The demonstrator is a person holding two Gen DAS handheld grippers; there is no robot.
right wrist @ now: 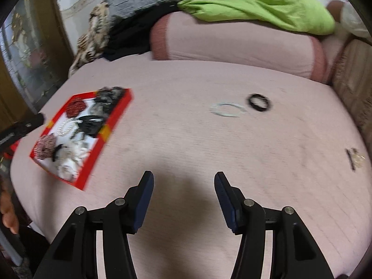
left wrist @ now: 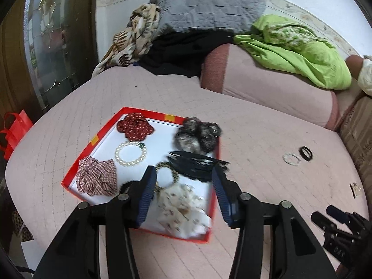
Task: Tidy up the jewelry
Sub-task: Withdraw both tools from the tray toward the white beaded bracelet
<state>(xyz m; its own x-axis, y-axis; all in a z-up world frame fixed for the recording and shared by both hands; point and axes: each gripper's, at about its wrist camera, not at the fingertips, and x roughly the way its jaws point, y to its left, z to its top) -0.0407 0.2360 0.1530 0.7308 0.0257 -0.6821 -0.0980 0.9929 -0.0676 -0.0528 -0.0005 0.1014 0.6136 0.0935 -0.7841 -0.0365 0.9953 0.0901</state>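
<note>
A red box (left wrist: 93, 140) with a white floor sits on the pink bed and holds a pearl bracelet (left wrist: 130, 154), a dark red scrunchie (left wrist: 134, 125), a checked scrunchie (left wrist: 97, 179), a grey furry scrunchie (left wrist: 197, 134), a black hair clip (left wrist: 197, 165) and a cream scrunchie (left wrist: 183, 207). My left gripper (left wrist: 183, 174) is open and empty just above the box. Outside the box lie a pale bracelet (right wrist: 227, 110), a black hair tie (right wrist: 260, 102) and a small gold piece (right wrist: 354, 159). My right gripper (right wrist: 183, 179) is open and empty over bare bed, with the red box (right wrist: 118, 111) at its left.
A pink bolster (left wrist: 267, 86) lies across the far side of the bed, with a green cloth (left wrist: 297, 46), a grey pillow (left wrist: 207, 4) and a patterned cloth (left wrist: 137, 37) behind. A red bag (left wrist: 16, 127) stands off the left edge. The right gripper shows at lower right in the left wrist view (left wrist: 325, 214).
</note>
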